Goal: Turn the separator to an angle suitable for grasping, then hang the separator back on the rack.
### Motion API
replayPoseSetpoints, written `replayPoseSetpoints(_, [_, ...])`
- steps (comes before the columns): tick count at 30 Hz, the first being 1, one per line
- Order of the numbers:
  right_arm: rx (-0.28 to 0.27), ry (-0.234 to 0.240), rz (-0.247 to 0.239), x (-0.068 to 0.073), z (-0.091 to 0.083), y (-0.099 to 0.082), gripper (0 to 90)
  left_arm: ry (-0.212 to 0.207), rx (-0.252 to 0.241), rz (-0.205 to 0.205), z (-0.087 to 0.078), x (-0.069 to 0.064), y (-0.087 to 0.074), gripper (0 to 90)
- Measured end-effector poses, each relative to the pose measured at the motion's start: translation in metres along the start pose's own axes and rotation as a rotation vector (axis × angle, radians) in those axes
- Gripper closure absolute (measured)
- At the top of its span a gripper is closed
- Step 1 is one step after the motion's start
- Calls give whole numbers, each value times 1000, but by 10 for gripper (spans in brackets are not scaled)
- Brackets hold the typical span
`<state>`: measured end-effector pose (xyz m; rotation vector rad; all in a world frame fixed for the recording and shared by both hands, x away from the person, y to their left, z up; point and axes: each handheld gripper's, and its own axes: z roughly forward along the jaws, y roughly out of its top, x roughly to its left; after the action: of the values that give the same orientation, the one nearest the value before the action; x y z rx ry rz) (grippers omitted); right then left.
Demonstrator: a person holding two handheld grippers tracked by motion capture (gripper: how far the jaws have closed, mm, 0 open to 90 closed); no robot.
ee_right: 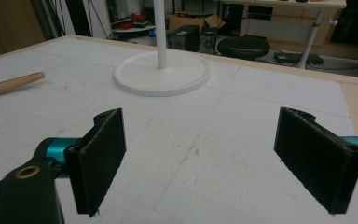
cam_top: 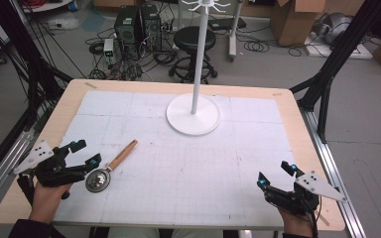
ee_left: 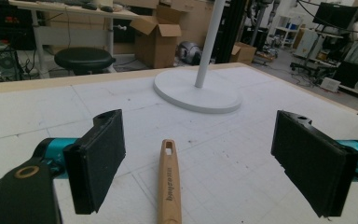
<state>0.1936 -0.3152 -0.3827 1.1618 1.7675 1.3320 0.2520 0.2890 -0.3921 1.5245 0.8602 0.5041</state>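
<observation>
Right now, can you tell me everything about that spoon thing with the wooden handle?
The strainer lies flat on the white mat, near the left gripper. It has a round, shiny metal bowl and a long, light wooden handle with a hanging slot and dark lettering at its end. The handle points up the table, slanting right toward the white stand. The left gripper's jaws are open with the handle between them, not touching it.

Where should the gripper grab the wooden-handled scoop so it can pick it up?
Best bet is the wooden handle of the scoop. It lies flat, long and straight, right between the open fingers of the left gripper. Come down from above and close across its width, not on the round metal bowl, which looks slippery.
</observation>
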Motion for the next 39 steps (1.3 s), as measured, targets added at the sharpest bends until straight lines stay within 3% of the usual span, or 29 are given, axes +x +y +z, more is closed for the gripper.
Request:
replayPoseSetpoints(11, [3,-2,0,-1,-1,-1,150,25,31,23,5,1,-2,184])
replayPoseSetpoints(22, [10,-7,4,-1,-1,-1,150,23,41,24,6,2,-3,182])
replayPoseSetpoints(27, [17,8,-9,0,2,-1,150,38,49,45,9,3,-4,173])
replayPoseSetpoints(28, [23,17,-14,1,3,-1,150,45,81,47,14,3,-4,173])
replayPoseSetpoints(35, [27,20,-4,-1,3,-3,150,71,186,72,38,2,-5,176])
replayPoseSetpoints(39, [35,22,-6,0,5,-3,150,58,233,23,50,3,-5,171])
